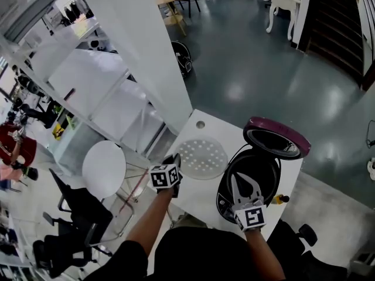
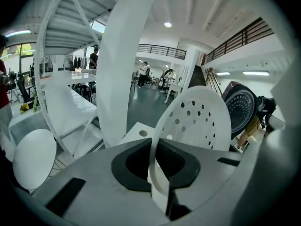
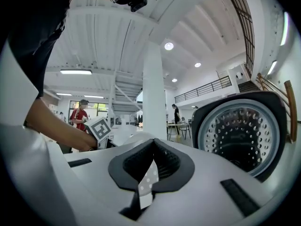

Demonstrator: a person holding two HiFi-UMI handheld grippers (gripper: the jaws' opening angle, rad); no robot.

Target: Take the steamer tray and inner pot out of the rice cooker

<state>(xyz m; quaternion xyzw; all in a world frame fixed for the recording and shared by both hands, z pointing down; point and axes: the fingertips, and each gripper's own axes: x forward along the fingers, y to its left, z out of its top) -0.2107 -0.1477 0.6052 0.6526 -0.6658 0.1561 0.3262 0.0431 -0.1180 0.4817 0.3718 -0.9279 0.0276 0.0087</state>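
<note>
The white perforated steamer tray [image 1: 201,158] lies low over the white table [image 1: 281,212], left of the rice cooker. My left gripper [image 1: 174,161] is shut on its near rim. In the left gripper view the tray [image 2: 200,121] stands up from my left gripper [image 2: 157,173], its rim pinched between the pads. The black rice cooker [image 1: 225,198] stands with its purple lid [image 1: 275,138] swung up. Its round opening [image 1: 253,170] is dark, and I cannot make out the inner pot. My right gripper [image 1: 241,186] hangs over that opening, shut and empty. The right gripper view shows my right gripper [image 3: 146,182] beside the lid's perforated inner plate [image 3: 241,134].
A thick white column [image 1: 140,45] rises just behind the table's far-left edge. A round white stool [image 1: 104,168] and a black office chair [image 1: 70,215] stand on the floor to the left. A small yellow-and-black object [image 1: 280,199] lies right of the cooker.
</note>
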